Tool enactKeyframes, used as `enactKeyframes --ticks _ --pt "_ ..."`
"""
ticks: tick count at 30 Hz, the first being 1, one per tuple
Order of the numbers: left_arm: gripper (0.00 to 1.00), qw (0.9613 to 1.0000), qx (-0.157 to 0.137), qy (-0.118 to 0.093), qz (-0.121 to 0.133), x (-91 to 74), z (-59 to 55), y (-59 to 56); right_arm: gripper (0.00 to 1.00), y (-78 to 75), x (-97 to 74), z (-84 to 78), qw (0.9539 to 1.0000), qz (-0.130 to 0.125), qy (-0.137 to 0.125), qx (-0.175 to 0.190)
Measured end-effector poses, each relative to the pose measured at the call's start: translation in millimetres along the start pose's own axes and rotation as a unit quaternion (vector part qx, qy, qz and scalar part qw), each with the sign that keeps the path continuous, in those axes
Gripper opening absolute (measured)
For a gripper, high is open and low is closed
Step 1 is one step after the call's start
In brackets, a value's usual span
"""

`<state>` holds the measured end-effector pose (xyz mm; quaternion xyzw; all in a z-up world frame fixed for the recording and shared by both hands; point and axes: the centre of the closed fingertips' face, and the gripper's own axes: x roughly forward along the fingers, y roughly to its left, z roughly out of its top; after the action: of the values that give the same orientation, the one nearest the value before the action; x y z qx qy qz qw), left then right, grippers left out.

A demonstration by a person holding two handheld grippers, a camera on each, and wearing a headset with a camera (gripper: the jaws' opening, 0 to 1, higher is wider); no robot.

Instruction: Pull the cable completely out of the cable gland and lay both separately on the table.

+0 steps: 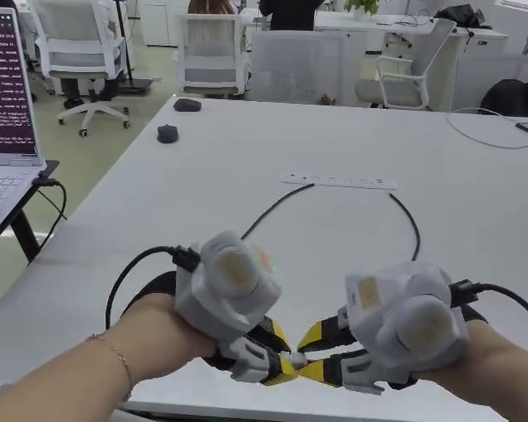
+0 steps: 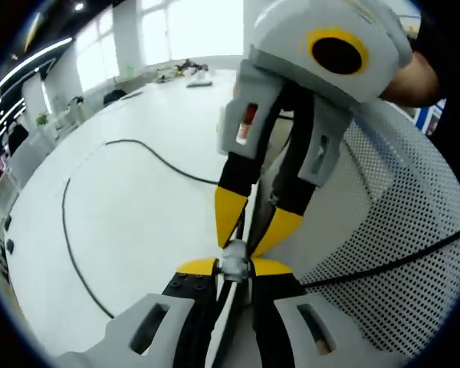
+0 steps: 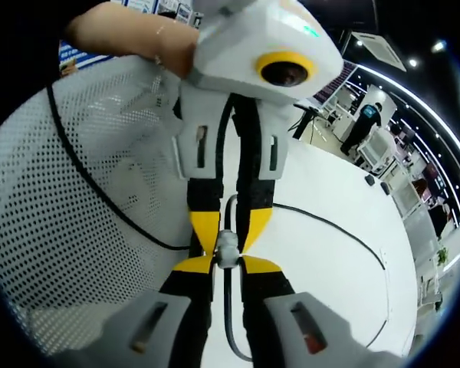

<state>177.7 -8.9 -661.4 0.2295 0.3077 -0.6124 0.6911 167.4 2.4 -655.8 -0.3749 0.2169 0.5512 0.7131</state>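
Left tool and right tool both pinch the cable gland, cable threaded through it.

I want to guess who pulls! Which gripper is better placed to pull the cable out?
Probably right, but it's close. The left gripper and right gripper both pinch the cable gland, tip to tip. The table stretches further on the right's side, leaving room to pull.
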Motion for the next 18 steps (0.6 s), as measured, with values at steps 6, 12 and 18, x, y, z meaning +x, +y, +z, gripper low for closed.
enactKeyframes --ticks 6,12,18 --pt "0.16 0.9994 -0.033 -0.006 0.000 -2.0 -2.3 2.2 0.10 -0.3 0.3 2.0 0.9995 -0.008 0.003 -0.030" --pt "0.17 0.9988 0.040 0.029 0.009 2.2 -8.0 -2.2 0.12 -1.3 1.2 -4.0 0.9953 0.017 -0.004 0.095" --pt "0.17 0.9867 0.151 0.056 0.025 7.1 -7.3 -9.5 0.23 -0.7 -3.4 -3.9 0.9824 0.039 -0.029 0.180"
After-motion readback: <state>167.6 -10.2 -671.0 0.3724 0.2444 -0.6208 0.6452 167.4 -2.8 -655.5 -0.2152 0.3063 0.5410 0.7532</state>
